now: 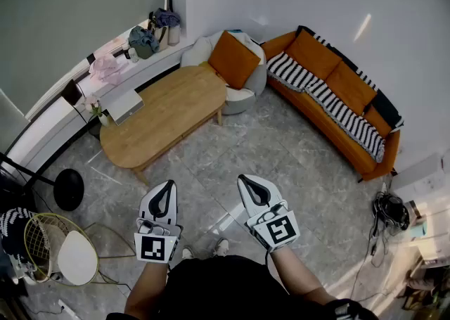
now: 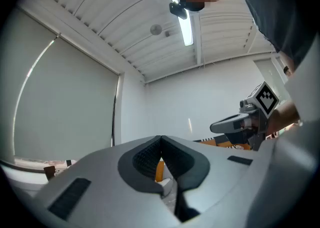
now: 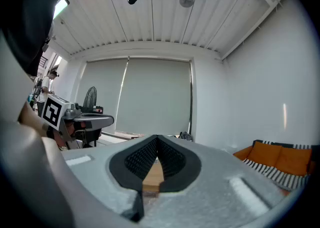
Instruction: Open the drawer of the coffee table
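The oval wooden coffee table (image 1: 165, 109) stands ahead and to the left in the head view; no drawer shows on it from here. Both grippers hang in the air over the tiled floor, short of the table's near end. My left gripper (image 1: 167, 185) has its jaws closed tip to tip with nothing between them, as its own view (image 2: 161, 139) also shows. My right gripper (image 1: 244, 179) is likewise shut and empty (image 3: 157, 138). A strip of the table's wood (image 3: 152, 174) shows through the gap behind the right jaws. Each gripper view catches the other gripper off to the side.
A white box (image 1: 124, 105) and a small plant (image 1: 93, 105) sit on the table's far left part. A white beanbag with an orange cushion (image 1: 235, 64) stands at the table's far end, an orange sofa (image 1: 337, 93) along the right wall. A fan base (image 1: 68, 190) and a wire chair (image 1: 60, 245) stand at left.
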Demonstrator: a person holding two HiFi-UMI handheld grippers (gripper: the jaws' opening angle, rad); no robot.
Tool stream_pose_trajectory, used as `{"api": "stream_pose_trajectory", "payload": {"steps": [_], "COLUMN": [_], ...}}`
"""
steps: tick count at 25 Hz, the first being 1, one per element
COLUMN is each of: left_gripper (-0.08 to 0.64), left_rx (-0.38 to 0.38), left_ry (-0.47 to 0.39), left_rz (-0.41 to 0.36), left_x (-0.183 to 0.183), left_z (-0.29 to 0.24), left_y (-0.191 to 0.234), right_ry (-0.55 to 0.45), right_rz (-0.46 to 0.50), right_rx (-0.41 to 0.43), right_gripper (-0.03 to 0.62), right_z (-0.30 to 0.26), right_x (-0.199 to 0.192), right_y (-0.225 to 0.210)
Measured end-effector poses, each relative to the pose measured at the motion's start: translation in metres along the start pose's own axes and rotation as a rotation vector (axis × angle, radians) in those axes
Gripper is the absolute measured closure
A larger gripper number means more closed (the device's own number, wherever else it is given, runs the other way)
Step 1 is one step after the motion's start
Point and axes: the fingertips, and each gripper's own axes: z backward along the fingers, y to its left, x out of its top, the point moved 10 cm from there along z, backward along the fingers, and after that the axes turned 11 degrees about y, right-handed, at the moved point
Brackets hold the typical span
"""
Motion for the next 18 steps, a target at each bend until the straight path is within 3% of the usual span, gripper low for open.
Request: {"api": "stream_pose_trajectory", "payload": {"steps": [7, 12, 15, 18], "left_gripper": [0.554, 0.554, 0.554, 0.553], "left_rx": [0.019, 0.047, 0.057, 0.037], "left_ry": [0.026, 0.038, 0.052, 0.014], "left_rz": [-0.090, -0.095, -0.047, -0.083], "left_x": [-0.002, -0.004, -0.011, -0.010], "left_z": [-0.016, -0.022, -0.027, -0.033], "left_y": [-0.012, -0.025, -0.031, -0.034], "right_ry": [0.005, 0.003, 0.025, 0.043], "right_rz": [-0.020, -0.084, -0.081, -0.104], "right_rx": [0.030, 0.108, 0.103, 0.103], "right_gripper": [0.589, 0.589, 0.589, 0.589], "right_z": [0.006, 0.016, 0.018, 0.017], "right_x": [-0.012, -0.029, -0.042, -0.051], "right_y": [-0.019, -0.039, -0.048, -0.056]}}
